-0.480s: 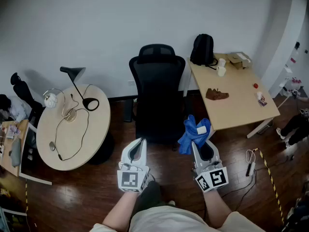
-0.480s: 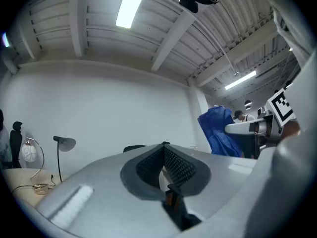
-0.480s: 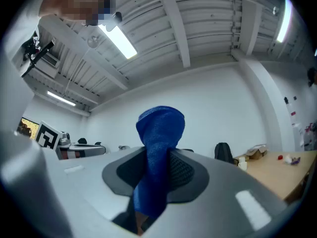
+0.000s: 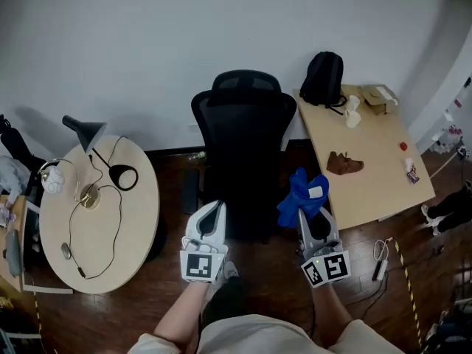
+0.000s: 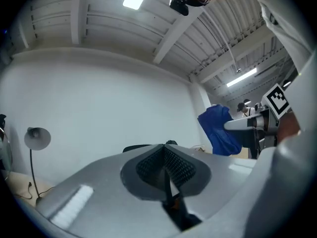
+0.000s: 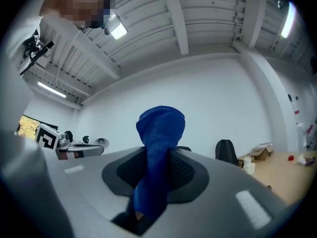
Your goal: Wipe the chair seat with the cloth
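Observation:
A black office chair [image 4: 243, 135] stands against the white wall, its seat [image 4: 243, 190] facing me. My right gripper [image 4: 310, 212] is shut on a bunched blue cloth [image 4: 302, 195], held just right of the seat's front; the cloth [image 6: 159, 148] rises between the jaws in the right gripper view. My left gripper [image 4: 212, 214] hangs over the seat's front left edge, jaws shut with nothing between them [image 5: 166, 170]. The left gripper view shows the blue cloth [image 5: 218, 130] off to the right.
A round table [image 4: 96, 212] with a black desk lamp [image 4: 92, 135], cables and earphones stands at the left. A rectangular wooden desk [image 4: 369, 153] at the right carries a black backpack [image 4: 327, 78], cups and a brown object [image 4: 344, 162]. Cables lie on the dark floor [image 4: 383, 260].
The head view has shifted, so the chair and tables sit differently in frame. Both grippers keep nearly the same pose, the right one still holding the cloth.

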`<state>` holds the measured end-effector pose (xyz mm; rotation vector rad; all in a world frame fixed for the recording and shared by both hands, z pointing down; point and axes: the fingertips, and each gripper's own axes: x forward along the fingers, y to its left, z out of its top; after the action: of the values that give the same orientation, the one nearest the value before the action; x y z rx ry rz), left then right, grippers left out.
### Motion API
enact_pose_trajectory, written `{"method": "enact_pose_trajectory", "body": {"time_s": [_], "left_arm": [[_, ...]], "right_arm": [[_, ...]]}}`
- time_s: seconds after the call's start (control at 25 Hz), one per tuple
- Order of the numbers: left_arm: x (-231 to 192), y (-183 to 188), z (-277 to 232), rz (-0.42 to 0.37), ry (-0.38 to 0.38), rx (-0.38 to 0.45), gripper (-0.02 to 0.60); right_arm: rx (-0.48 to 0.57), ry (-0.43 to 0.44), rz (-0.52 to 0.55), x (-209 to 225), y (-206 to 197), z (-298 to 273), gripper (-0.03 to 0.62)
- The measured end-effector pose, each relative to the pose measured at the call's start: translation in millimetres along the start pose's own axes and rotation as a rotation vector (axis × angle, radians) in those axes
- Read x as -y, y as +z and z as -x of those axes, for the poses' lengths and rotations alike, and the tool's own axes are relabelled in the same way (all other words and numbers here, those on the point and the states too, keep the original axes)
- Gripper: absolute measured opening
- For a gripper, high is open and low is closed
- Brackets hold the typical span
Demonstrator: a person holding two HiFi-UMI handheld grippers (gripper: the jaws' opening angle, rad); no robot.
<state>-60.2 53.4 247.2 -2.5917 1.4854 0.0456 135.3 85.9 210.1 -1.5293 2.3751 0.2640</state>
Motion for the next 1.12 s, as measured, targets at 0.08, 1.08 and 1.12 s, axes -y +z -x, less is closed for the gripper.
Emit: {"method": "enact_pose_trajectory", "body": {"time_s": [0.08, 1.08, 1.12], "left_arm": [[-17.1, -6.8, -32.0, 0.000, -0.017, -0.001, 0.040], [-178.9, -350.0, -253.4, -0.106, 0.039, 0.098, 0.040], [-179.1, -357.2, -252.3, -0.103, 0.038, 0.093, 0.040]], "right_arm": [[0.008, -0.001, 0.030, 9.5, -9.7, -29.6, 0.109], [-0.709, 0.098, -0.246, 69.0, -777.9, -298.1, 0.109], [-0.778, 0.119, -0.270, 56.0, -818.6, -304.3, 0.109]]}}
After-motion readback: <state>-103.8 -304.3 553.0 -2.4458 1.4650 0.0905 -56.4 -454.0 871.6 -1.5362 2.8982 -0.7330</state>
